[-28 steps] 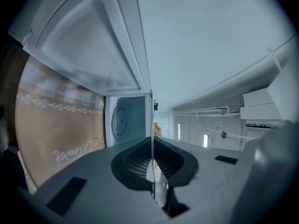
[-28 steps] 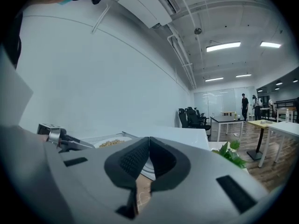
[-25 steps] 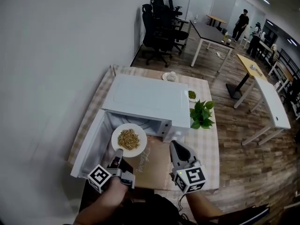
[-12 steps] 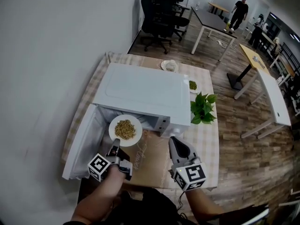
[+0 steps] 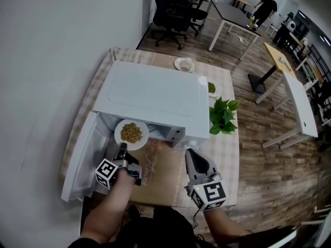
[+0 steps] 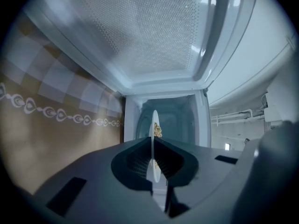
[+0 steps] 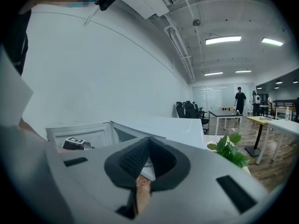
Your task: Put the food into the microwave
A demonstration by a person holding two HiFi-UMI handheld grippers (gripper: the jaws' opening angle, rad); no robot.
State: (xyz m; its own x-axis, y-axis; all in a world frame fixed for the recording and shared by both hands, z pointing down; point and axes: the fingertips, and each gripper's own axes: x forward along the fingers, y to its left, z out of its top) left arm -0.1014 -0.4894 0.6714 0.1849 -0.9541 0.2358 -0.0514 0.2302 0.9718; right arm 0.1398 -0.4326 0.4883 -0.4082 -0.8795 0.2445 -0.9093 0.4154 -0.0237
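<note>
A white plate [image 5: 131, 133] of yellowish-brown food [image 5: 131, 132] hangs at the mouth of the white microwave [image 5: 155, 94], whose door [image 5: 80, 156] stands swung open to the left. My left gripper [image 5: 122, 148] is shut on the plate's near rim. In the left gripper view the plate [image 6: 154, 118] shows edge-on between the jaws, with the food [image 6: 158, 130] on it and the cavity [image 6: 175, 120] straight ahead. My right gripper [image 5: 192, 157] is shut and empty over the brown mat, right of the plate. In its own view the right gripper [image 7: 148, 140] points past the microwave's top [image 7: 159, 125].
A potted green plant [image 5: 222, 119] stands right of the microwave. Behind it are a small dish of greens [image 5: 211, 88] and a plate with a bun [image 5: 184, 64]. A brown mat [image 5: 165, 177] lies on the checked tablecloth. A white wall runs along the left.
The left gripper has carried the plate down and forward to the microwave's opening. The right gripper has shifted only a little.
</note>
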